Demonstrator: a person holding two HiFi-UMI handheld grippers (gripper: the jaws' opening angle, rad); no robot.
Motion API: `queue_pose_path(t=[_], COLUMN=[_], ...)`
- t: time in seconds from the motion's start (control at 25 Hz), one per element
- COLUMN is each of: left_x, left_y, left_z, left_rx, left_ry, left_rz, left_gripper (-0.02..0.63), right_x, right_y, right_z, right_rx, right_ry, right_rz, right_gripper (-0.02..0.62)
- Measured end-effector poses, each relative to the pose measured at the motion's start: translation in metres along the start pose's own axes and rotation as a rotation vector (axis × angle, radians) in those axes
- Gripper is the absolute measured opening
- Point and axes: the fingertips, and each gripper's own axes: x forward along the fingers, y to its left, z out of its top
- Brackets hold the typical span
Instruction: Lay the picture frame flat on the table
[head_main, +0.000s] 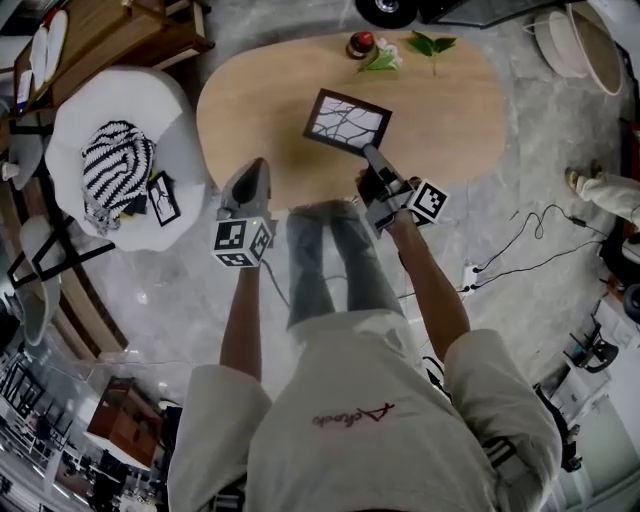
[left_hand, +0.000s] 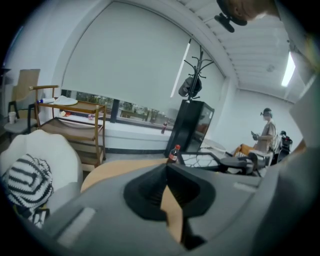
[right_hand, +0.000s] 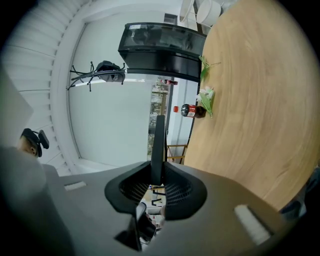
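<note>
Head view, starting nearest the person: the left gripper (head_main: 257, 166) hangs at the near edge of the table (head_main: 460, 120), its jaws pressed together with nothing between them; its own view shows only the tabletop past the closed tips. It is well apart from the picture frame (head_main: 346, 122), which lies ahead of it and to its right. The right gripper (head_main: 369, 153) is the one that matters; its jaws pinch the frame at the near long edge, close to the right-hand corner. In the right gripper view the frame runs straight out from between the pads as a thin dark slab seen edge-on. From that grip the frame stretches away from the person and off to the left; its long side runs across the table, left to right. It hangs over the middle of the tabletop with its patterned face up, close to level by the look of it. Whether its far edge already touches the wood I cannot tell. Setting it flat looks like a matter of bringing the held edge down to the surface. Beyond the frame, at the far rim, stand a bottle (head_main: 361, 43) and a leafy sprig (head_main: 432, 43), well apart from it.
</note>
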Motion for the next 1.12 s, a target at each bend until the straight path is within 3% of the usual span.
queue_pose_path(t=[0.68,1.12], left_x=[0.059,0.066], left_y=[0.005,-0.006], left_z=[-0.111,-0.131], left_rx=[-0.041,-0.05], left_ry=[0.06,0.062], left_rz=[-0.013,-0.025], left_gripper=[0.002,0.002], right_x=[-0.022,-0.022], right_y=[-0.14,-0.188], right_z=[-0.012,-0.01], right_rx=[0.046,0.073], right_ry=[0.028,0.008], right_rz=[-0.094,-0.134], right_gripper=[0.075,0.075])
